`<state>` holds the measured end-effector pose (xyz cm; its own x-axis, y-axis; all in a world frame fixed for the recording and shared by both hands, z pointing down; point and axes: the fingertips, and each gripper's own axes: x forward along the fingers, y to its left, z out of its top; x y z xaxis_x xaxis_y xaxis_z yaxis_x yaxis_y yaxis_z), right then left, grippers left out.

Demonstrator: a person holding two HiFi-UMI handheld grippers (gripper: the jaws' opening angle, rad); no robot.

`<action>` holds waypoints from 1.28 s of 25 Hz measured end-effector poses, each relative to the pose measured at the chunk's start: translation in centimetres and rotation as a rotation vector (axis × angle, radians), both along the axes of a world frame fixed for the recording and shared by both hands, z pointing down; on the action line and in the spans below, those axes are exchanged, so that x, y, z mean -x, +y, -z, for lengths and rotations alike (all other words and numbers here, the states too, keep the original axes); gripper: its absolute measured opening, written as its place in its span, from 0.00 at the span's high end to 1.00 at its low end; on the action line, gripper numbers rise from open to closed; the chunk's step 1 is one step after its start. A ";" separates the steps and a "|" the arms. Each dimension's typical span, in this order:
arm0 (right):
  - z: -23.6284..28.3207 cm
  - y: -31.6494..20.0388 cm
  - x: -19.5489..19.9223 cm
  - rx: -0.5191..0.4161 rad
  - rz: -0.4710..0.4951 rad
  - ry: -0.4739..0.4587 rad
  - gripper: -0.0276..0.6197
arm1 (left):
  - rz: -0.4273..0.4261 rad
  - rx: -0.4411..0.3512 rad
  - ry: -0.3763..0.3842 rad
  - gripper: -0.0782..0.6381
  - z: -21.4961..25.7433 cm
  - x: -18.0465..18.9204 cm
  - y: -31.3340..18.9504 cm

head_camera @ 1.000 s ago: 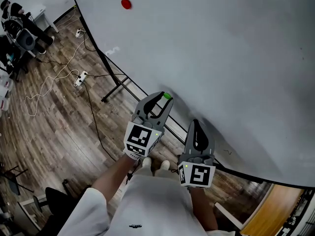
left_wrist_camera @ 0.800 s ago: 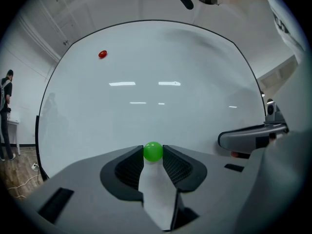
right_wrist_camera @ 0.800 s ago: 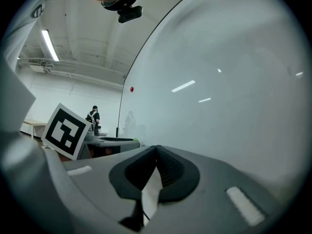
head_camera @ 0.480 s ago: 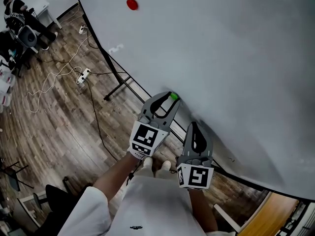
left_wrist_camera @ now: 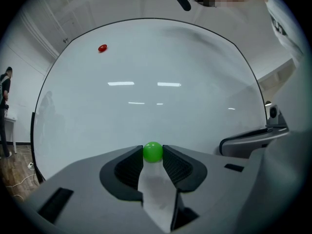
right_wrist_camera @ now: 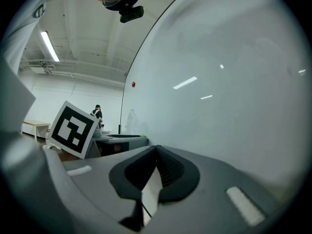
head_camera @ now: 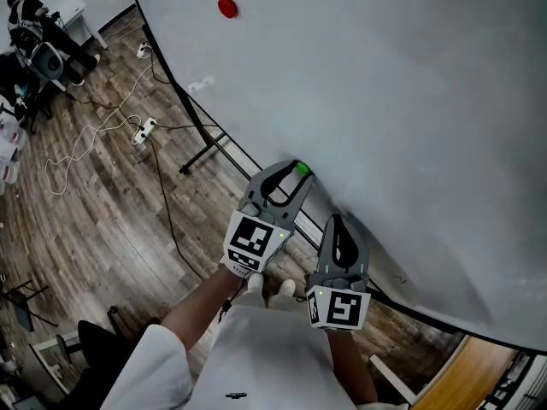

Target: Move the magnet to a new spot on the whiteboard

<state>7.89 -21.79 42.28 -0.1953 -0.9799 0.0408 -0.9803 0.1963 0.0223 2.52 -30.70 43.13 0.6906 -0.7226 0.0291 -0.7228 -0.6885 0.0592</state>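
1. Since 1 second ago, the left hand-held gripper [head_camera: 297,171] has edged a little right, closer in to the whiteboard [head_camera: 385,75]. Hardly any shift over the last half second. The right hand-held gripper [head_camera: 337,219] is about where it was.
2. Whiteboard: large and white, filling the upper right of the head view. It has a dark frame [head_camera: 256,167] along its lower edge and sits on a black stand [head_camera: 202,155].
3. Floor [head_camera: 94,220]: dark wooden planks at the left of the head view. A pale cable [head_camera: 81,148] loops across it near a power strip [head_camera: 142,132].
4. Person: white shirt [head_camera: 256,357] at the bottom of the head view, with both forearms reaching toward the board.
5. Left hand-held gripper [left_wrist_camera: 153,150]: clenched on the green magnet [left_wrist_camera: 152,151], which is pinched at the very tips with 1 pad on each side. The tips are low on the board, near the frame.
6. Right hand-held gripper [right_wrist_camera: 156,147]: just beside the left one, lower in the head view. Its jaws are pressed together with nothing between them.
7. Green magnet [head_camera: 301,168]: small and round, seen against the board surface. Whether it touches the board cannot be told.
8. Red magnet [head_camera: 226,8]: small, on the board at upper left, well apart from the green one.
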 end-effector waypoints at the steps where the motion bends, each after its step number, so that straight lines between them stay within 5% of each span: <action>1: 0.0 0.0 -0.1 -0.002 -0.001 0.000 0.95 | 0.003 0.000 -0.003 0.72 -0.1 0.0 0.0; 21: 2.8 3.5 -1.6 -0.063 -0.044 -0.003 0.95 | 0.045 -0.018 -0.017 0.70 2.8 1.7 4.1; 32: 7.0 7.0 -2.2 -0.134 -0.016 0.148 0.95 | 0.094 -0.065 0.016 0.80 7.9 4.1 9.4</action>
